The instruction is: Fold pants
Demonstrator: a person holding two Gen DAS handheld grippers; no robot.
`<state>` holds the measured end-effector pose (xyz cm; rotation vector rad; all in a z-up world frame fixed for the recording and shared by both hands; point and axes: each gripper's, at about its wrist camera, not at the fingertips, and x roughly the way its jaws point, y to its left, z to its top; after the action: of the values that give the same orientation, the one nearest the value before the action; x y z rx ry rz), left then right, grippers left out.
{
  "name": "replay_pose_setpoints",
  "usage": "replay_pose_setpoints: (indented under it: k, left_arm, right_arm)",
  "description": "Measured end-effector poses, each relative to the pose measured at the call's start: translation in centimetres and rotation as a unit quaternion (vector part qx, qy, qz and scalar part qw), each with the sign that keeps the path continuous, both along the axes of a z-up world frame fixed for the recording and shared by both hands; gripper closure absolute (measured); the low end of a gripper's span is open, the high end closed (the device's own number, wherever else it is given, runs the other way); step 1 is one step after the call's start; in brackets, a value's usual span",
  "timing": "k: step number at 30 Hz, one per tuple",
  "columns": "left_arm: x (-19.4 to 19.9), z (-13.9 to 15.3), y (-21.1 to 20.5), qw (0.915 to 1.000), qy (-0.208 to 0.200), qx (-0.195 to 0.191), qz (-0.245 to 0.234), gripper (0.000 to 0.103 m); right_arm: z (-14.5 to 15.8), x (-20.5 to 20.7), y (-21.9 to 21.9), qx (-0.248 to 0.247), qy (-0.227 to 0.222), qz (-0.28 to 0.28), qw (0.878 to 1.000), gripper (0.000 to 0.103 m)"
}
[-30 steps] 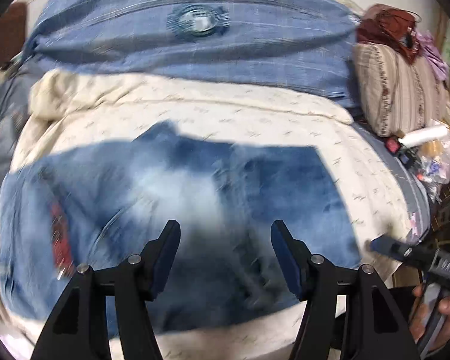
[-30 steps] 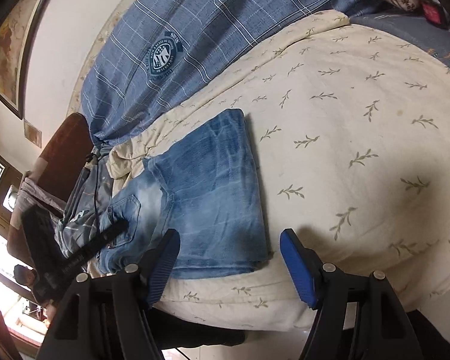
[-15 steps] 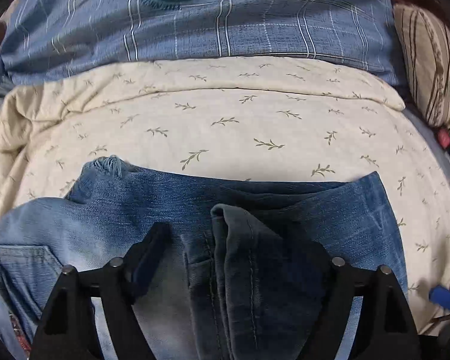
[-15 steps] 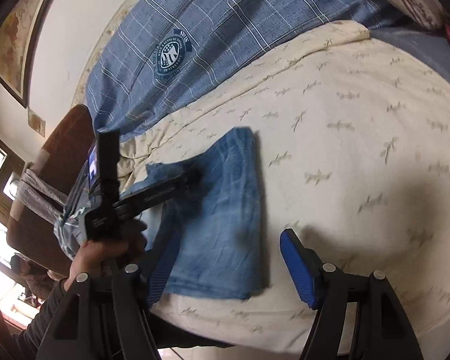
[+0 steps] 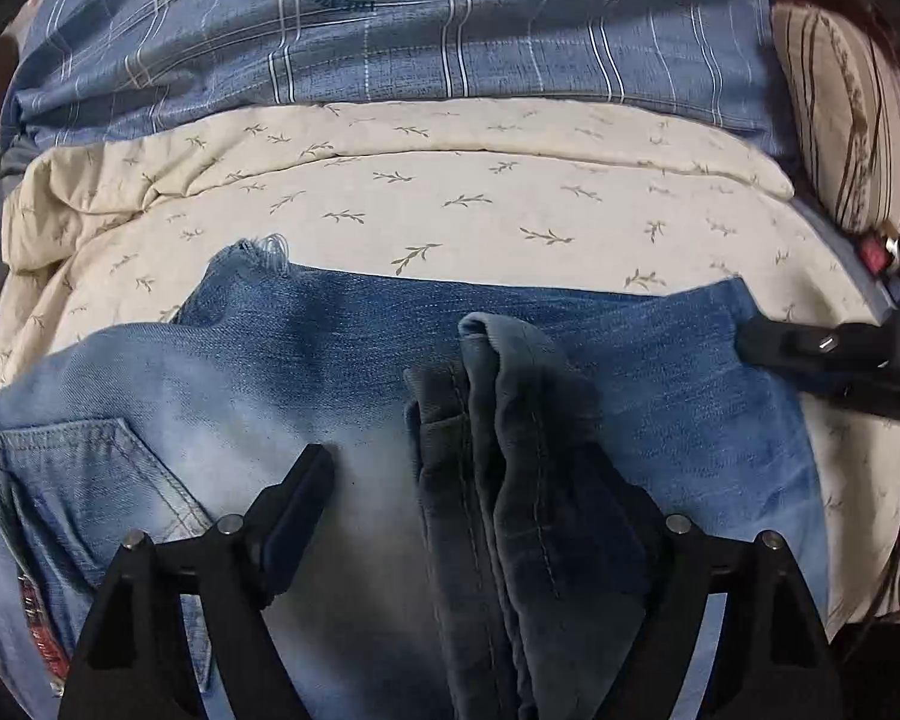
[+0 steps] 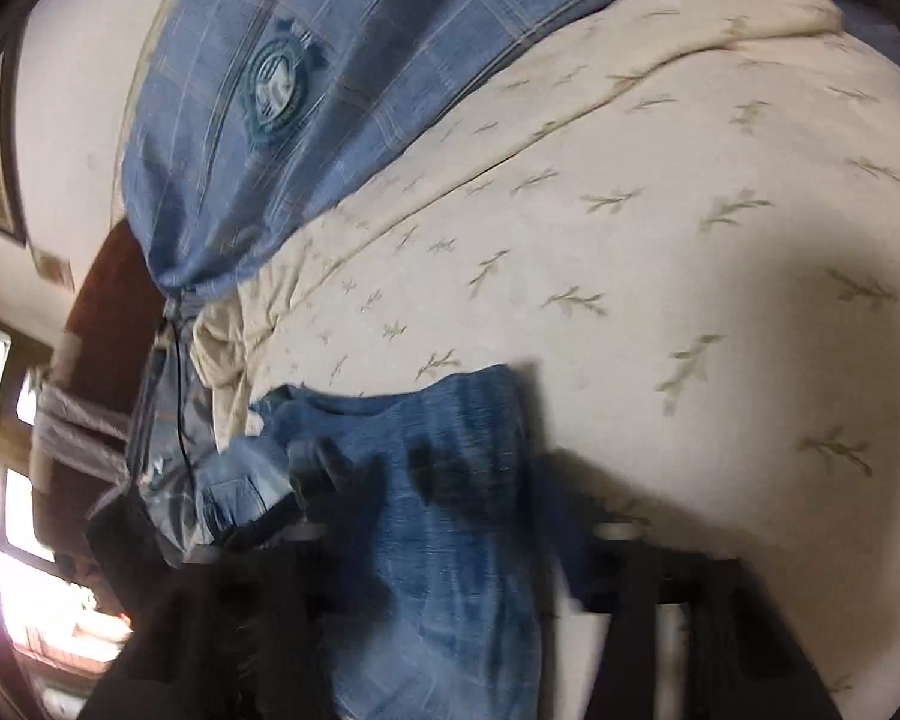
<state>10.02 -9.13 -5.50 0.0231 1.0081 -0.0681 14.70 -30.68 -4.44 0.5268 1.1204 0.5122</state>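
Note:
Blue jeans (image 5: 342,396) lie folded on a cream leaf-print quilt (image 5: 480,204). My left gripper (image 5: 468,498) is low over them, open, its fingers astride a raised ridge of darker denim (image 5: 510,450); the right finger is partly hidden by that fold. In the left wrist view my right gripper (image 5: 810,354) reaches in at the jeans' right edge. In the blurred right wrist view my right gripper (image 6: 450,516) sits wide open over the jeans (image 6: 450,480), and the left gripper (image 6: 282,510) shows at their left.
A blue plaid blanket with a round crest (image 5: 378,30) lies beyond the quilt. A striped pillow (image 5: 840,138) sits at the right. A brown chair (image 6: 108,324) and a window (image 6: 6,480) are off the bed's left side.
My left gripper has dropped onto the jeans from a higher, wider look. My right gripper has moved forward over the jeans' right edge; its view has gone blurred.

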Motion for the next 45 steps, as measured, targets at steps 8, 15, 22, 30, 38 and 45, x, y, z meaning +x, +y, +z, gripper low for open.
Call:
replay_pose_setpoints:
  k: [8,15,22,30,38,45]
  left_arm:
    - [0.8,-0.3,-0.1,1.0000,-0.001,-0.001,0.000,0.019]
    - [-0.5,0.7,0.7,0.9994,0.003,-0.035,0.006,0.021]
    - [-6.5,3.8,0.3,0.9975,-0.053,-0.028,-0.036,0.021]
    - [-6.0,-0.8,-0.7,0.9993,-0.004,0.033,-0.016,0.019]
    - [-6.0,-1.0,-0.6,0.9995,-0.005,0.028,-0.014,0.018]
    - [-6.1,-1.0,-0.5,0.9996,-0.006,0.025,-0.016,0.018]
  right_arm:
    - [1.1,-1.3,2.9,-0.171,-0.052,0.002,0.984,0.079]
    - [2.9,-6.4,-0.6,-0.073,-0.049,-0.024,0.996,0.025]
    - [0.1,-11.0,-1.5,-0.024,-0.003,-0.027,0.999,0.027]
    - [0.9,-11.7,1.8,-0.121,-0.022,-0.002,0.992,0.084]
    - [-0.5,-12.2,3.5,-0.204,-0.034,0.000,0.978,0.084]
    - [2.5,-12.4,1.1,-0.150,-0.028,-0.017,0.988,0.080]
